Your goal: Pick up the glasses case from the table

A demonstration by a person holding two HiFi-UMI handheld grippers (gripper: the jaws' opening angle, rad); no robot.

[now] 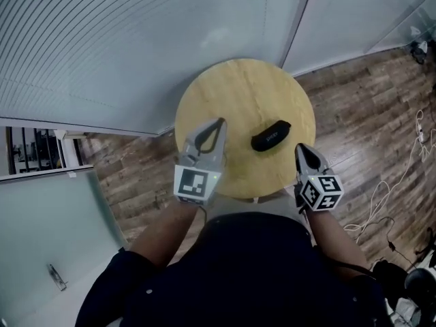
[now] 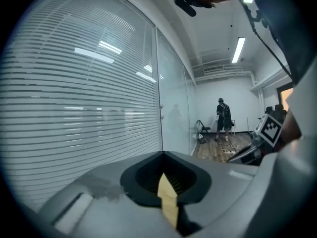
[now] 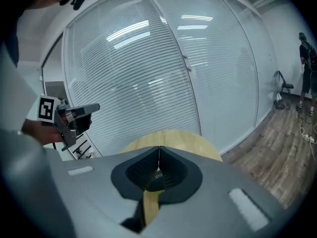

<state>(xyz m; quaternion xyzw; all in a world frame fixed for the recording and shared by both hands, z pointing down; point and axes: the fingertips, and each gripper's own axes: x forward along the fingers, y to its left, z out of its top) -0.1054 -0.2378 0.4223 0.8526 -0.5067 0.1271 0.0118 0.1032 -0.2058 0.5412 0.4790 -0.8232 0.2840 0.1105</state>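
Nearest in, two forearms reach out from the dark torso. The left tongs [image 1: 219, 123] hang over the counter's near left part, jaws pressed together on nothing, only a sliver of wood showing through them. The right tongs [image 1: 300, 149] sit at the near right rim, also closed and empty. Both look like carrying poses, so the jaws will need to part before any grab. Just beyond, on the round wooden counter [image 1: 238, 90], the black case [image 1: 271, 135] lies flat and slanted, right of centre, between the two tools and nearer the right one. It touches neither, though it peeks through that tool's loop in the right gripper view. That side looks the natural choice, and across the narrow width the likely bite. Farther off come plank floor [image 1: 354, 101], loose cables [image 1: 381, 210] and blinds [image 1: 102, 46].
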